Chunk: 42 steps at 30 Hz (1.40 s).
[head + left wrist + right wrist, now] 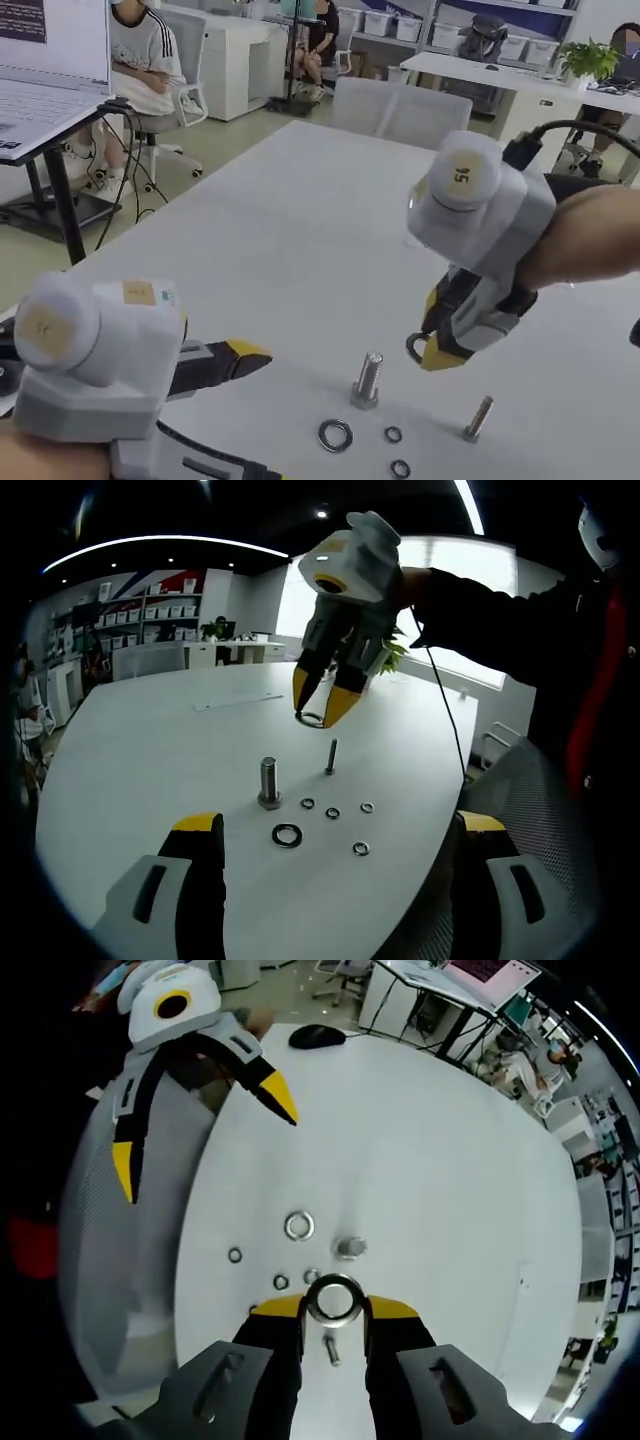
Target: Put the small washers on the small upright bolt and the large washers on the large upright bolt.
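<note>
Right gripper view: right gripper (333, 1308) clamped on one large washer (313, 1298), large upright bolt (350, 1248) just beyond its tips. Left gripper (340, 822) spread wide, holding nothing, well apart from it.

Open-plan office/lab. Big white counter (300, 220), grey chairs (400, 112) at its far edge, laptop (45, 90) on a stand off its left edge. Shelves of storage bins (395, 25), potted plant (588, 58), person (150, 60) seated behind.

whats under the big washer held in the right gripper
Only bare white table shows through the large silver washer pinched by the right gripper. Its fingers cover the table on either side.
</note>
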Tool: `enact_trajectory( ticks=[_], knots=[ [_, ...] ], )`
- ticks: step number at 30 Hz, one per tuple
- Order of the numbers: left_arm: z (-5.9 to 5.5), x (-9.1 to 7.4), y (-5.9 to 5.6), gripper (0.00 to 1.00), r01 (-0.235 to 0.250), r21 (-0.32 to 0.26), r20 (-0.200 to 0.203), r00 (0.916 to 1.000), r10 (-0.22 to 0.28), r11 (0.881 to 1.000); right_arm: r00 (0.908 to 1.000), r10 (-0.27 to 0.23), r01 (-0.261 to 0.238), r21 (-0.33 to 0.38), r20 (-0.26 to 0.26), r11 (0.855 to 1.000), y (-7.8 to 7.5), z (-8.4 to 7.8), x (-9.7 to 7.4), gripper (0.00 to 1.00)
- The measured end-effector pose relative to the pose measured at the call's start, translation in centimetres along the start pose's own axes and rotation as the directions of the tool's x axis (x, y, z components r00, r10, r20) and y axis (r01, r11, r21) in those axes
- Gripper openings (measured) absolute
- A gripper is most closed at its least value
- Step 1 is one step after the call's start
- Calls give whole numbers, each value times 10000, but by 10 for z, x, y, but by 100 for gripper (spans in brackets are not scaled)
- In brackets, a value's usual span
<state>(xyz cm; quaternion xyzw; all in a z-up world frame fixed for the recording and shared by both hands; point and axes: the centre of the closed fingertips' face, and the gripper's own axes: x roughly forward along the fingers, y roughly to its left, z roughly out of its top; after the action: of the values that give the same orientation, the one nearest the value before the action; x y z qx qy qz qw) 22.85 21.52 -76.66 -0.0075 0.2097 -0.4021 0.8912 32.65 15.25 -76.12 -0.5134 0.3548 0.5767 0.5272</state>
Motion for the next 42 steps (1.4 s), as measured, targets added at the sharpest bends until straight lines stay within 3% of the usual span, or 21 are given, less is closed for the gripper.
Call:
enact_trajectory(
  ticks=[5, 17, 26, 42],
  knots=[
    [0, 1, 4, 95, -38, -13, -3, 10000, 38, 10000, 9999, -85, 84, -89, -93, 9999, -11, 2, 6, 23],
    [5, 6, 10, 95, -53, 89, 22, 10000, 53, 9999, 9999, 144, -143, -381, 10, 9992, -21, 21, 22, 23],
    [6, 11, 14, 95, -61, 104, 49, 10000, 61, 9999, 9992, 324, -333, -428, -216, 9985, -20, 19, 35, 23],
    [1, 17, 23, 95, -26, 319, -254, 9997, 35, 9995, 9974, 533, -559, -522, -493, 9971, -19, 19, 50, 23]
  ],
)
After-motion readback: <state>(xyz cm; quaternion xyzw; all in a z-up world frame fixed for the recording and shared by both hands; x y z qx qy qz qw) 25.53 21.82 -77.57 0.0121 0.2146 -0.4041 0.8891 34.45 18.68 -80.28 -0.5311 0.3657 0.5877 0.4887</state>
